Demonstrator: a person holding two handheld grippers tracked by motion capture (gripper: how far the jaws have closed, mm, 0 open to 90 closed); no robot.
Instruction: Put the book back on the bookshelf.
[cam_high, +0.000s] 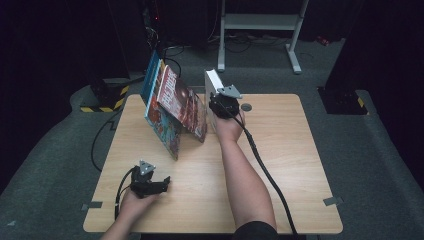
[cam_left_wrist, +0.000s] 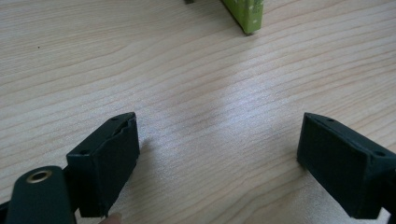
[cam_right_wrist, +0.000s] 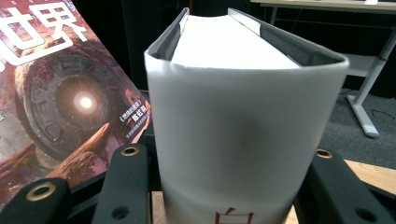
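A thick white book (cam_high: 214, 82) stands upright near the back of the wooden table (cam_high: 285, 165). My right gripper (cam_high: 217, 101) is shut on it, one jaw on each cover. In the right gripper view the white book (cam_right_wrist: 243, 130) shows its spine between the jaws of the right gripper (cam_right_wrist: 224, 191). To its left several books lean together, a red-covered book (cam_high: 181, 102) (cam_right_wrist: 70, 102) in front. My left gripper (cam_high: 162, 182) rests near the table's front left, apart from the books. In the left gripper view the left gripper (cam_left_wrist: 217, 154) is open over bare wood.
A colourful book (cam_high: 162, 125) and a blue one (cam_high: 150, 75) lean behind the red cover. A green book corner (cam_left_wrist: 245, 14) lies ahead of the left jaws. A grey round cap (cam_high: 246, 107) sits in the tabletop. White frame legs (cam_high: 295, 45) stand beyond the table.
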